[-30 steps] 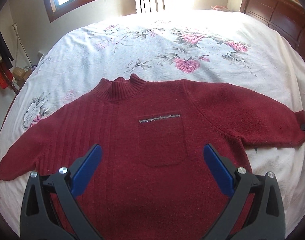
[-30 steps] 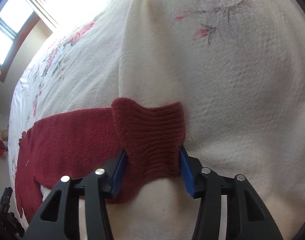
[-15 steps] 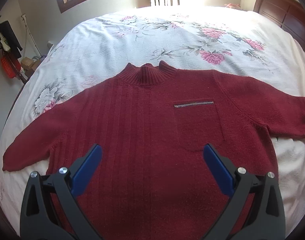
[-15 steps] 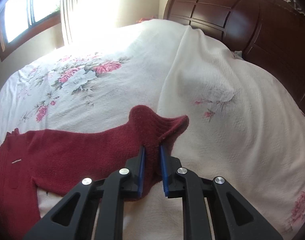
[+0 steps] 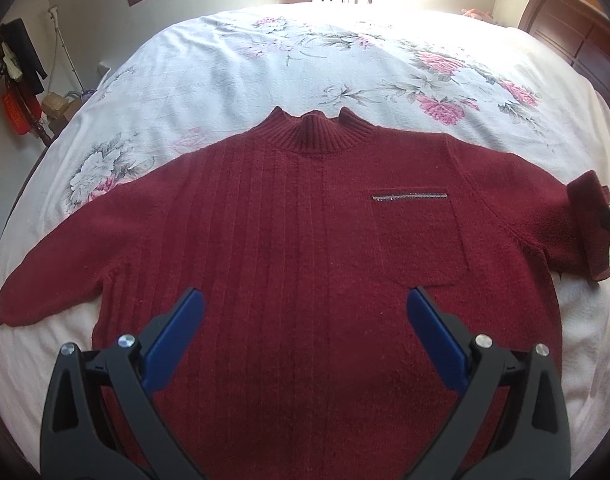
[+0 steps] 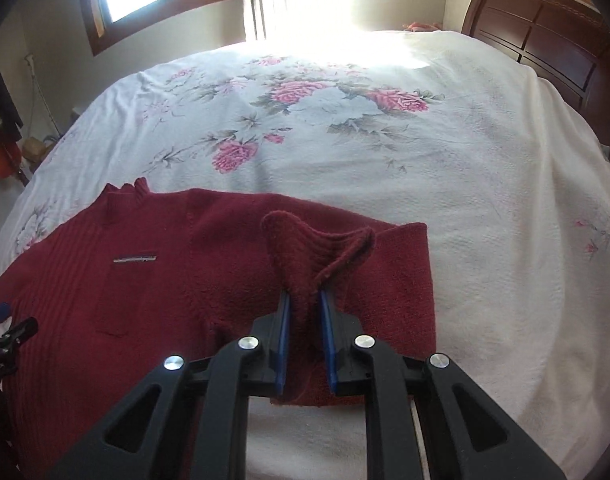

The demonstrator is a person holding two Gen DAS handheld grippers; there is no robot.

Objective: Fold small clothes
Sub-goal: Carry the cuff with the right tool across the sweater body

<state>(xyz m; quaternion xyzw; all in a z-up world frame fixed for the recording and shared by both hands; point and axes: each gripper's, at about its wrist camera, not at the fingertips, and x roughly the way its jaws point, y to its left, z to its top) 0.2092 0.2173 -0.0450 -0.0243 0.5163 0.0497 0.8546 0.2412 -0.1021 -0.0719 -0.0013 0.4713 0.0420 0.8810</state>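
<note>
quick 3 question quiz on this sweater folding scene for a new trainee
1. True or false: the left gripper is clamped on the sweater.
2. What does the right gripper hold? A) collar B) sleeve cuff C) hem
3. Fill in: the sweater lies on a floral ____.

Key: 1 false, it is open above the body. 2 B. 3 bedspread.

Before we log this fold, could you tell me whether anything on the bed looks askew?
Only the sweater's cuff: it stands bunched up, pinched in the right gripper, folded over its sleeve. That suits folding; nothing else stands out.
</note>
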